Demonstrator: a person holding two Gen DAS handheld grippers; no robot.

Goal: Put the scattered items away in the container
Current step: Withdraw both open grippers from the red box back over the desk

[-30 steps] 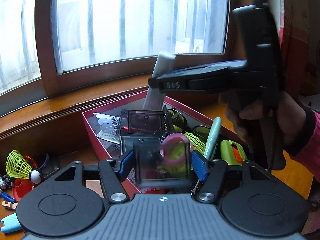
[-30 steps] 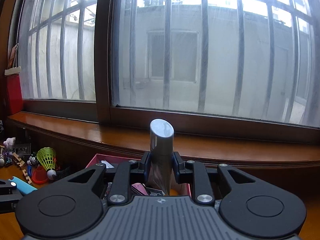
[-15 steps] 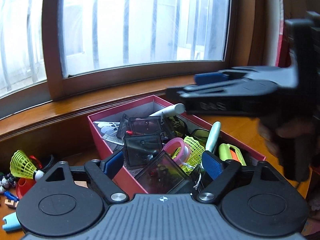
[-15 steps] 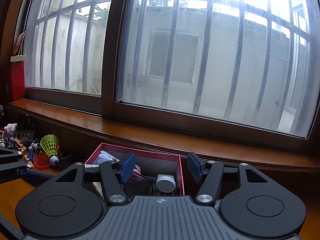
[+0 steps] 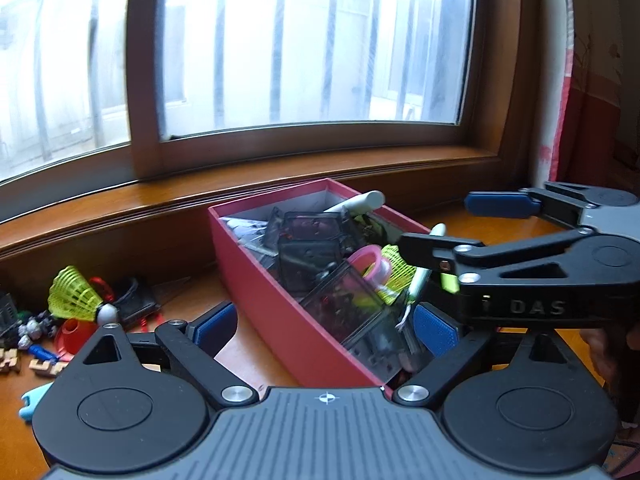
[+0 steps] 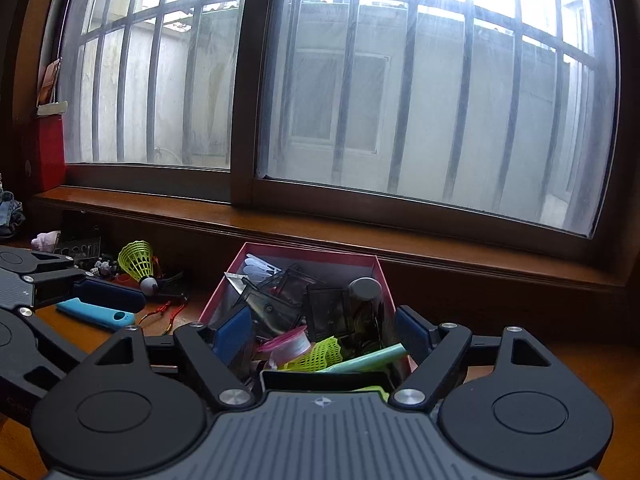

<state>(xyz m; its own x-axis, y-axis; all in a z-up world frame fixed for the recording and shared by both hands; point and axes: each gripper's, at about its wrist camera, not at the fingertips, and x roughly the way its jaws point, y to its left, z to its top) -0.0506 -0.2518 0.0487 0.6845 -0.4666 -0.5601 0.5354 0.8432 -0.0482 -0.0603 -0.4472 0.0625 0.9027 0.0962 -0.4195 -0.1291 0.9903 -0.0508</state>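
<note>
The red box (image 5: 256,280) (image 6: 376,268) stands below the window sill, filled with dark clear cases, a pink ring (image 5: 370,266), a shuttlecock and a mint pen. A dark clear case (image 5: 344,308) lies on top at its near end. A grey cylinder (image 5: 360,202) (image 6: 365,290) leans in the far corner. My left gripper (image 5: 325,326) hovers over the box's near end with its jaws opening and nothing between them. My right gripper (image 6: 323,332) (image 5: 434,222) is above the box's right side, jaws also opening and empty.
Loose things lie on the wooden table left of the box: a yellow-green shuttlecock (image 5: 74,294) (image 6: 138,260), a red cap (image 5: 74,334), a blue tool (image 6: 96,314), wooden puzzle pieces (image 5: 40,366) and a red cord (image 6: 164,312). The sill (image 5: 280,176) and window rise behind.
Both grippers opened. The left let the dark case drop into the box and drew back. The right released the grey cylinder, which now lies in the box, and pulled away sideways.
</note>
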